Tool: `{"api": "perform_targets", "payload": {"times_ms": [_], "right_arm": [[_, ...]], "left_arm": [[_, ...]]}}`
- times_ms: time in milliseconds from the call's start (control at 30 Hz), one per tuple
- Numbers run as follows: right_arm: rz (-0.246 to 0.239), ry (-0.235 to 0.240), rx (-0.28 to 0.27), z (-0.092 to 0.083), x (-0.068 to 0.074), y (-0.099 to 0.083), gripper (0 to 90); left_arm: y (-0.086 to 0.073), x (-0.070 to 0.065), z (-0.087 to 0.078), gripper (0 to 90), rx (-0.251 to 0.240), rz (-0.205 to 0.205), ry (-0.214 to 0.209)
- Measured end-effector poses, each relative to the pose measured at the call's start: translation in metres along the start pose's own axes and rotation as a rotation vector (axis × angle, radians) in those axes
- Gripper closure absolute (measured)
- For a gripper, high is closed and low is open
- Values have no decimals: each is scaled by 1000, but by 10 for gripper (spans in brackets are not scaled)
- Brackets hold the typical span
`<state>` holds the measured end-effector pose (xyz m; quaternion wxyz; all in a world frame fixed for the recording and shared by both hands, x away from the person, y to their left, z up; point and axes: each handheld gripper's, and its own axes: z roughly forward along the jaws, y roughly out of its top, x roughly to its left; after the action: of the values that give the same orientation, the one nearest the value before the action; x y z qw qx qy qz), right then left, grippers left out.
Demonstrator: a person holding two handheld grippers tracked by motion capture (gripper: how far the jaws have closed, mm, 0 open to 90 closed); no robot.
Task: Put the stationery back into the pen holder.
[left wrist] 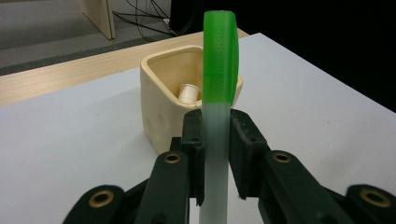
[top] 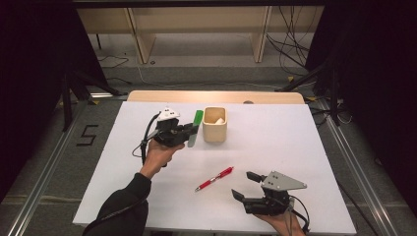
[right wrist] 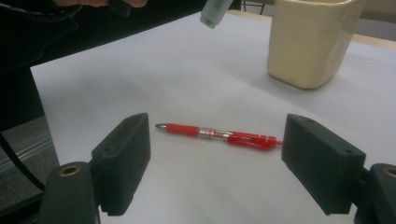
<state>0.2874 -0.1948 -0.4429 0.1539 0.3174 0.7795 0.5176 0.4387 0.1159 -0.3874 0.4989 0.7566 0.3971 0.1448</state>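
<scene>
A flat stick (top: 196,125), green at the top and clear white below, stands upright in my left gripper (top: 191,132), which is shut on its pale lower part. In the left gripper view the stick (left wrist: 219,70) rises between the pads of my left gripper (left wrist: 216,140), just in front of a cream square cup (left wrist: 161,107) with a small white piece (left wrist: 188,92) inside. The cup (top: 215,125) stands just right of the stick. A red pen (top: 214,178) lies on the white table. My right gripper (top: 245,185) stands open just right of the pen (right wrist: 219,135).
The white tabletop (top: 275,132) ends in a wooden strip (top: 216,96) at the far side. Beyond it the floor holds cables (top: 290,49) and wooden shelf legs (top: 145,46). A person's dark sleeve (top: 120,211) comes in at the lower left.
</scene>
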Motion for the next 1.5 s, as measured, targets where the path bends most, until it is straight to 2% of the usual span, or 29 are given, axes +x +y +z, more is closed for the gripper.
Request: {"api": "perform_targets", "payload": {"times_ms": [133,300,433,467,667,833,867,1100,1500], "right_arm": [[0,-5,1,-1,-1,-1,248],[-4,-4,0,0,-1,0,248],[-4,-13,2,2,-3,-1,248],[3,-10,1,2,-3,-1,248],[5,-11,-11,0,-4,0,248],[9,-6,-8,1,-4,-1,249],[9,-2,-7,1,-4,-1,248],[3,1,-3,3,-3,-2,248],[1,6,-1,3,-2,-2,249]], "left_arm": [[5,3,4,772,4,-3,9],[19,4,7,772,-17,-16,12],[27,2,12,772,-27,-7,15],[30,1,17,771,-10,13,19],[40,0,24,772,-29,-7,13],[48,-2,28,771,-34,-4,16],[51,-1,32,771,-28,7,25],[59,0,44,771,-34,-6,34],[61,3,59,771,-32,-19,45]]}}
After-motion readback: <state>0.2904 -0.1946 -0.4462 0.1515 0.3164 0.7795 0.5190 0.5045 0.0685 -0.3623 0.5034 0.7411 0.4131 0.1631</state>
